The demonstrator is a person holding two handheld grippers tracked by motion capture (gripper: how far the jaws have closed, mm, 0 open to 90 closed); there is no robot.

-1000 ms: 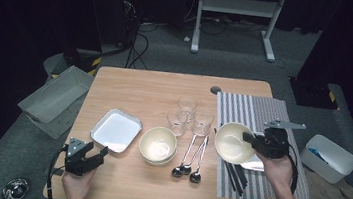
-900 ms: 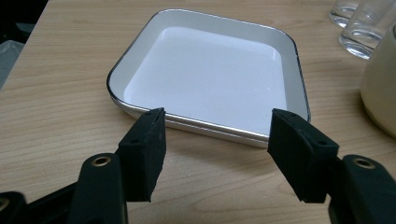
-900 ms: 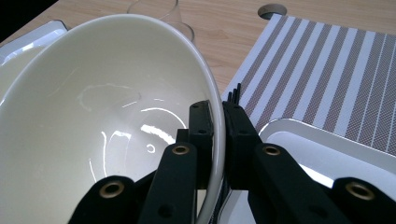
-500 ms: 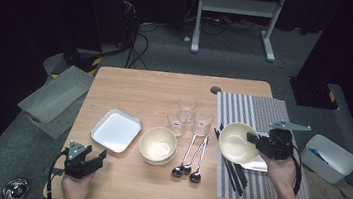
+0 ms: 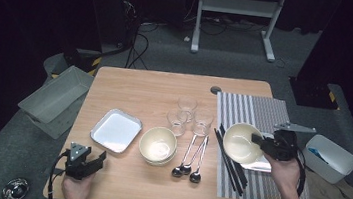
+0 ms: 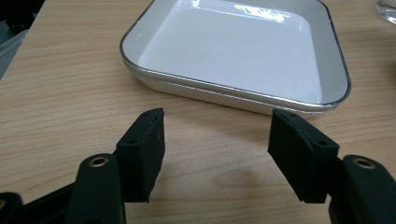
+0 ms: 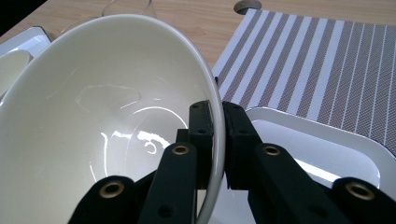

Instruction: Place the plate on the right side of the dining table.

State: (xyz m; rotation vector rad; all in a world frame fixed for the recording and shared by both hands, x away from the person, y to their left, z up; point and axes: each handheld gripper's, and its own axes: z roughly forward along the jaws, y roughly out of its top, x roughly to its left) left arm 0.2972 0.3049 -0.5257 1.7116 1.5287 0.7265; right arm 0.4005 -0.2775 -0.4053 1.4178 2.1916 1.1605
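Note:
My right gripper (image 5: 259,140) (image 7: 217,122) is shut on the rim of a cream bowl (image 5: 240,142) (image 7: 107,126), holding it tilted just above a white square plate (image 5: 264,163) (image 7: 322,149) on the striped placemat (image 5: 258,119). My left gripper (image 5: 98,159) (image 6: 215,149) stands open near the table's front left corner, nothing between its jaws. Just ahead of it lies a white square tray (image 5: 116,131) (image 6: 243,51) with a metal rim.
Stacked cream bowls (image 5: 158,145) sit mid-table, with three glasses (image 5: 190,115) behind and three spoons (image 5: 188,161) beside them. Black chopsticks (image 5: 230,161) lie along the placemat's left edge. A grey bin (image 5: 54,98) stands off the table's left side, a white box (image 5: 331,157) off its right.
The right gripper and its bowl have shifted slightly toward the front and down over the white plate. The left gripper has stayed put.

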